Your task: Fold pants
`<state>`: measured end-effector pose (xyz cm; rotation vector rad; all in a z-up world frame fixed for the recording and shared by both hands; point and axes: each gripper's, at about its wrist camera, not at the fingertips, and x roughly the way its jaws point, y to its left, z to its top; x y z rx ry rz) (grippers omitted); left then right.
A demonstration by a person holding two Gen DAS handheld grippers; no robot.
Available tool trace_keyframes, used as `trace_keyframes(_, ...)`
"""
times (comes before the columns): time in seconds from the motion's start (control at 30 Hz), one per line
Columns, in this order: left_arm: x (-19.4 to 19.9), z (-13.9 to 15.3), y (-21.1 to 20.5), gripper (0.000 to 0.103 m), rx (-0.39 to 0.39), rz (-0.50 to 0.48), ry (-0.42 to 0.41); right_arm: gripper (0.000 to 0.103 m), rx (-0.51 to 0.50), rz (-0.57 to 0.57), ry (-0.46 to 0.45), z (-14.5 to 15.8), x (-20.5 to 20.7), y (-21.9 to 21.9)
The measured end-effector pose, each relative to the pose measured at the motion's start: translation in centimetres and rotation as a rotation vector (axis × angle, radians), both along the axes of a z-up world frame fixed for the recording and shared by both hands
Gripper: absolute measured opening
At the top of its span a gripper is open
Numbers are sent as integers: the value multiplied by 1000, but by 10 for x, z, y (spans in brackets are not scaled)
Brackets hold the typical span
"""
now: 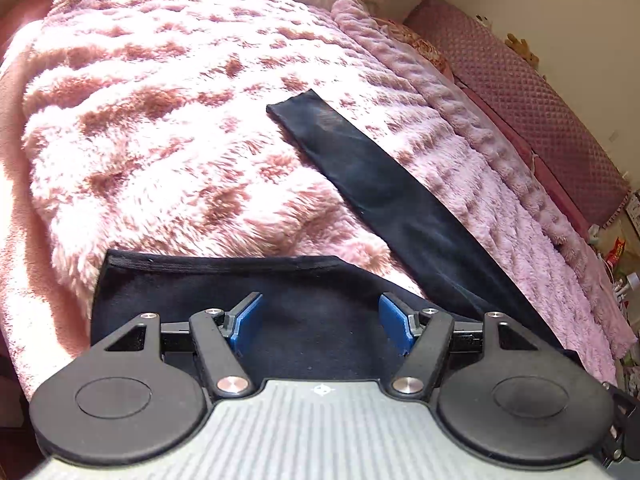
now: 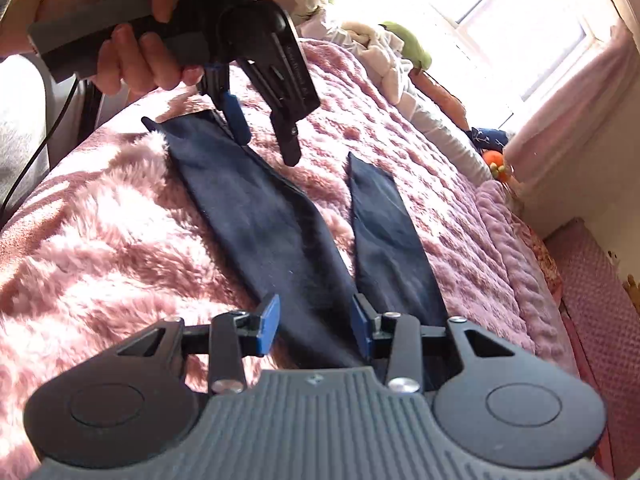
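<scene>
Left hand-held gripper (image 1: 320, 322) apart, empty, over waistband | right hand-held gripper (image 2: 314, 326) part-open, empty | soft, limp dark navy fabric pants (image 2: 272, 232) spread flat on pink fluffy blanket-covered bed (image 2: 100, 240); best pinched at hems or waistband

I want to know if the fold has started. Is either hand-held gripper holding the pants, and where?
Neither. The left hand-held gripper is open above the pants' waist end; the right hand-held gripper is open, nothing pinched.

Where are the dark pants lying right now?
The dark pants lie spread on the fluffy pink blanket, legs splayed apart, in the right wrist view; the left gripper hovers over one end.
</scene>
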<state>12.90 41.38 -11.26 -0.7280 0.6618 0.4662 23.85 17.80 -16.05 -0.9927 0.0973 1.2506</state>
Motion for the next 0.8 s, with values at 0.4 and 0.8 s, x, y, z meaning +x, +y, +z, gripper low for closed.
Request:
trace_keyframes(0.4,-78,-15,90,77,-108,216,-61,35,-32,236,-27,-47,-77,127)
trace_keyframes(0.8,-94,-25,100,77,-129,226,-54,0,-62,275,-98,-54,-79,162)
